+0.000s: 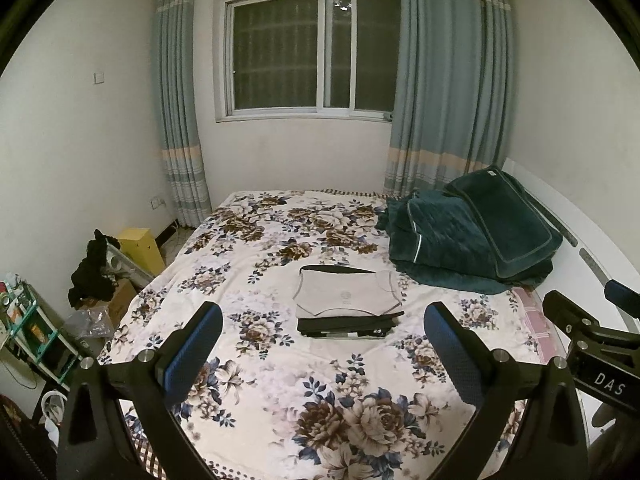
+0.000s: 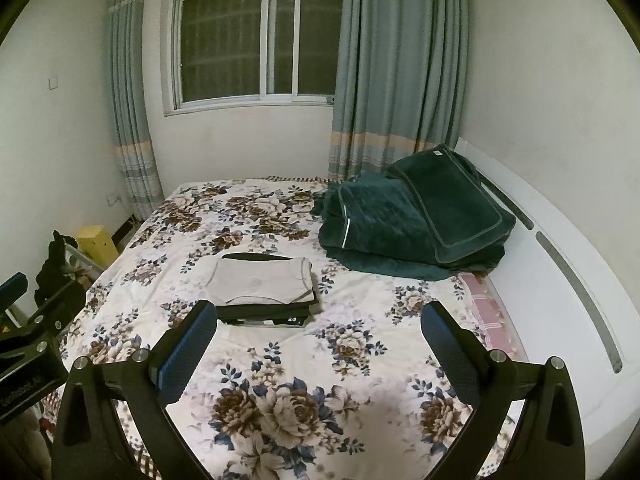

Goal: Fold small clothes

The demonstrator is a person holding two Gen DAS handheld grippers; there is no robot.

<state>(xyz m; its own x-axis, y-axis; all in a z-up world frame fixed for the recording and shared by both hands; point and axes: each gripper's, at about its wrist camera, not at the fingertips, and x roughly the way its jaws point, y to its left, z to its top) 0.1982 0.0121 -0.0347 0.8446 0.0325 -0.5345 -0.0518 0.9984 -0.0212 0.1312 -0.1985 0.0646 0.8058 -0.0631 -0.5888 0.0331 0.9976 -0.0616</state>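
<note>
A small stack of folded clothes, a grey top (image 1: 347, 293) over black garments (image 1: 344, 325), lies flat in the middle of the floral bedspread (image 1: 280, 380). It also shows in the right wrist view (image 2: 262, 282). My left gripper (image 1: 323, 322) is open and empty, held above the near part of the bed, short of the stack. My right gripper (image 2: 319, 322) is open and empty too, to the right of the stack and nearer than it. The right gripper's body shows at the right edge of the left wrist view (image 1: 592, 336).
A folded dark green quilt and pillow (image 1: 476, 236) sit at the far right of the bed by the white headboard (image 2: 560, 280). Boxes, black clothing (image 1: 94, 268) and a small shelf (image 1: 36, 332) crowd the floor at the left. A window and curtains stand behind.
</note>
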